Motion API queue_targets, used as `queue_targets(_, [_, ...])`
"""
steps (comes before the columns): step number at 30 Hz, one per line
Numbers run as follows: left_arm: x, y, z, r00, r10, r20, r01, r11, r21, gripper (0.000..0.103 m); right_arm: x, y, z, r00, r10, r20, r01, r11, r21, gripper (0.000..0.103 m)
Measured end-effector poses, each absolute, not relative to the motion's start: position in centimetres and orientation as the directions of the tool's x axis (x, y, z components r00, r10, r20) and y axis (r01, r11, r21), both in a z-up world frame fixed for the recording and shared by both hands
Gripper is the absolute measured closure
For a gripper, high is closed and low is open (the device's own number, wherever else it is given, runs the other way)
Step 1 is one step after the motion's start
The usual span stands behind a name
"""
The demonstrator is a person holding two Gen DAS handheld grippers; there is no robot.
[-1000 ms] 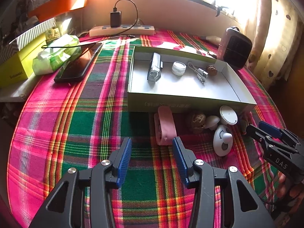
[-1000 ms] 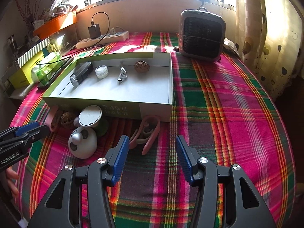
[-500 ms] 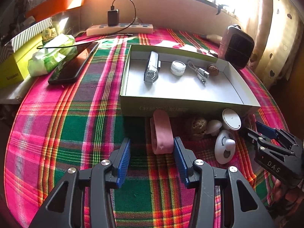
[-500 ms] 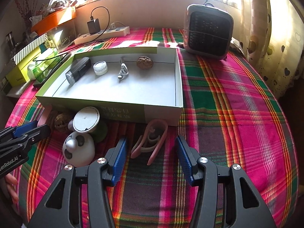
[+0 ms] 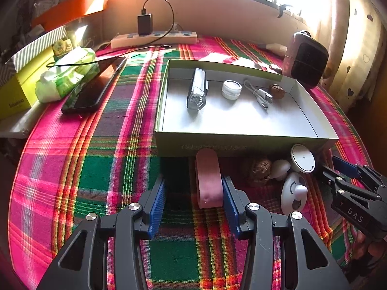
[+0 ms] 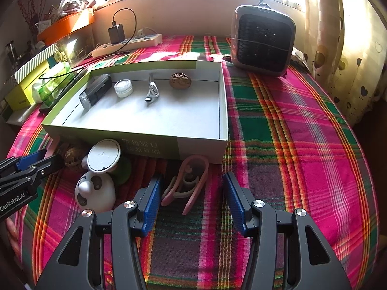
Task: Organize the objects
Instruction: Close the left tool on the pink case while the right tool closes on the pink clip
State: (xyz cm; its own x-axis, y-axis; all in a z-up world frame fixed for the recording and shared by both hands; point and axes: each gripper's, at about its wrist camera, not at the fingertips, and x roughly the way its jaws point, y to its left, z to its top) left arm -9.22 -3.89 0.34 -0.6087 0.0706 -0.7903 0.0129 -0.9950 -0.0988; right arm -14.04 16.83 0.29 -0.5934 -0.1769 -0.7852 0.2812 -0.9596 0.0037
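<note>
Pink block (image 5: 208, 181) lay on the plaid cloth (image 5: 96, 169) against the box's (image 5: 241, 142) near wall, between the open jaws of the left gripper (image 5: 193, 201).
Its right side sat against one blue pad; the other pad stood clear. The right gripper (image 6: 191, 200), jaws also apart and gripping nothing, straddled a pink clip (image 6: 187, 183) beside the same box.

Walnut (image 6: 180, 80), cable (image 6: 152, 92) and jar (image 6: 123, 88) in the box (image 6: 200, 145), clip (image 6: 186, 184) before it, heater (image 6: 262, 41) behind right.
</note>
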Motion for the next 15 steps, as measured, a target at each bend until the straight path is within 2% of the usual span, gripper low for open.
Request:
queue_targets(7, [-9.25,-3.94,0.28,-0.611,0.061,-0.789,0.014,-0.996,-0.088,0.063,-14.05,16.97,0.32,-0.594,-0.179,-0.784,0.280,-0.960,0.007,0.051])
queue_targets(15, [-9.25,-4.37,0.31,-0.611,0.042,-0.790,0.036,-0.996,-0.080,0.076,-13.82,17.16,0.42,-0.600,-0.178,-0.780,0.274,-0.962,0.009,0.070])
